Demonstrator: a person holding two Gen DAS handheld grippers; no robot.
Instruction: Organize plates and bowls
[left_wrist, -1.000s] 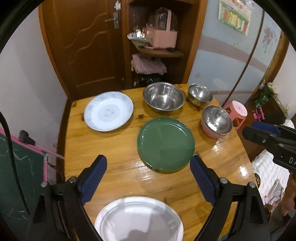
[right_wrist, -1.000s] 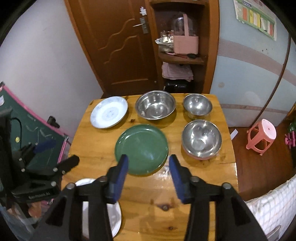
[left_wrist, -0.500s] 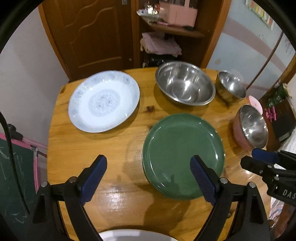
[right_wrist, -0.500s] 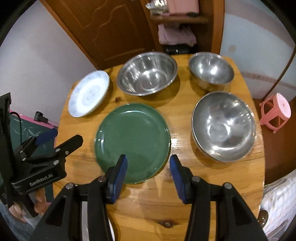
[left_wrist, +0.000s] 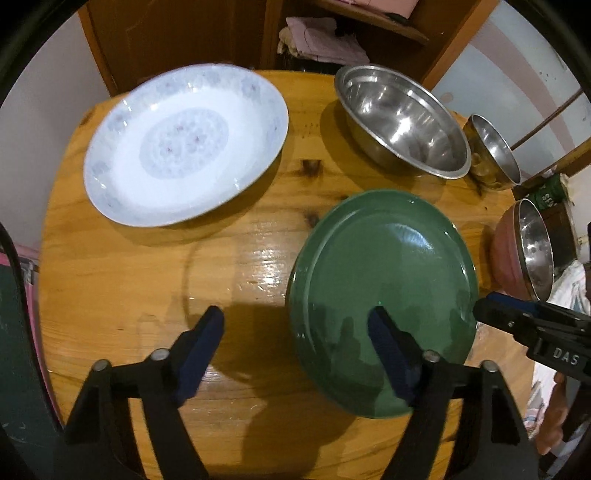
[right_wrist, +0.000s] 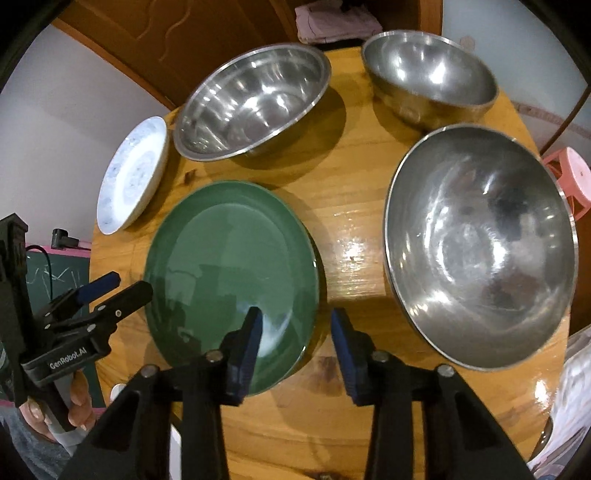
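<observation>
Both hand-held grippers have come down and tipped steeply toward the table (left_wrist: 122, 295) since a second ago, so the green plate (left_wrist: 384, 295) fills far more of each view and the silver plate near the table's front edge has dropped out of sight. The left hand-held gripper (left_wrist: 295, 354) is released and its jaws are closing: its right pad hangs over the near part of the green plate, its left pad over bare wood, and the plate's left rim lies between them, untouched as far as I can tell. The right hand-held gripper (right_wrist: 295, 354) is also released and closing, narrower than the left, with its left pad over the plate's near-right edge and its right pad over the table; the rim sits in that gap without visible contact. The step looks like a two-sided pickup of the green plate. To do it well, each pair of pads should straddle the thin rim squarely, one pad slipping under the lip, and both sides should close together so the plate lifts level instead of sliding on the glossy wood. Further out stand the white patterned plate (left_wrist: 184, 144), the large steel bowl (right_wrist: 480, 243) just right of the green plate, and two more steel bowls (right_wrist: 255, 99) (right_wrist: 428, 74) at the far edge.
</observation>
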